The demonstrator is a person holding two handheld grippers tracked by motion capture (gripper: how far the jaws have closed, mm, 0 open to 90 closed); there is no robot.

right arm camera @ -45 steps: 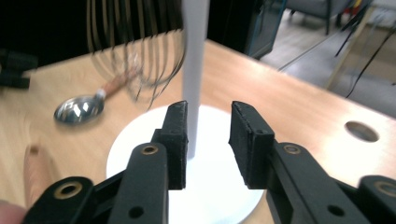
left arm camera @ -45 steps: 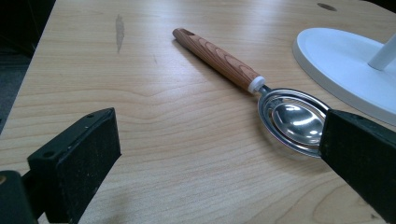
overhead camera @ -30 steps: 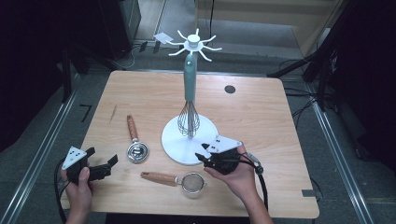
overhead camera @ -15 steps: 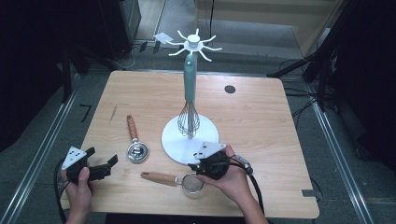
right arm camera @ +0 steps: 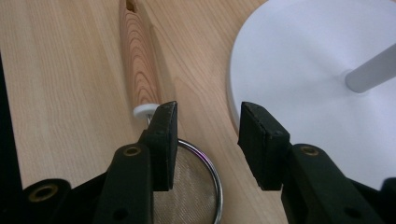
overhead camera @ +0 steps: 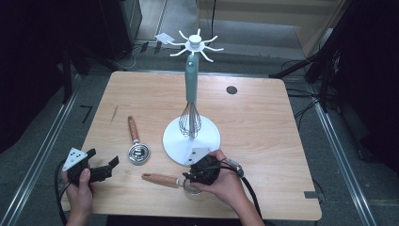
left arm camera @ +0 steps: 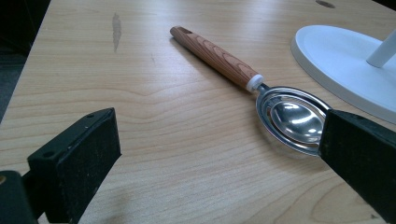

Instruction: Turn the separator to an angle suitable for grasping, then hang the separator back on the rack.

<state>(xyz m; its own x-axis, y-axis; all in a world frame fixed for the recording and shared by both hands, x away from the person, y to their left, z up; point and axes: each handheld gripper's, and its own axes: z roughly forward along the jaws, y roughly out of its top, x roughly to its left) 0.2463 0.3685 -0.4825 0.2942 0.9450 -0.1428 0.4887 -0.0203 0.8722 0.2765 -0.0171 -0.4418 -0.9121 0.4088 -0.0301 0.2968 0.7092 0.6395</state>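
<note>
Strainer (overhead camera: 190, 186) with its wooden handle (overhead camera: 160, 179) lies on the table (overhead camera: 263, 141) just in front of the white stand base (overhead camera: 176, 141), on the person's side of it, handle running off to the left, roughly parallel to the near edge of the table. The right gripper (overhead camera: 196, 176) is down over it, right where the handle meets the mesh bowl.

From the right gripper view, the jaws stand partly apart with nothing between them yet: one finger (right arm camera: 163, 140) sits over the rim of the mesh bowl (right arm camera: 187, 196) close by the white collar (right arm camera: 144, 111), the other hangs over bare wood between the strainer and the stand base (right arm camera: 317, 84). So the neck lies off to one side of the gap rather than in its middle, and the handle (right arm camera: 137, 60) runs straight ahead, along the jaws' line of sight. I'd judge the gripper needs a small shift away from the base to straddle the neck.

The left gripper (overhead camera: 101, 167) is held well off from the stand base, at the table's near left corner, jaws wide and empty, facing the spoon (left arm camera: 289, 116).
</note>
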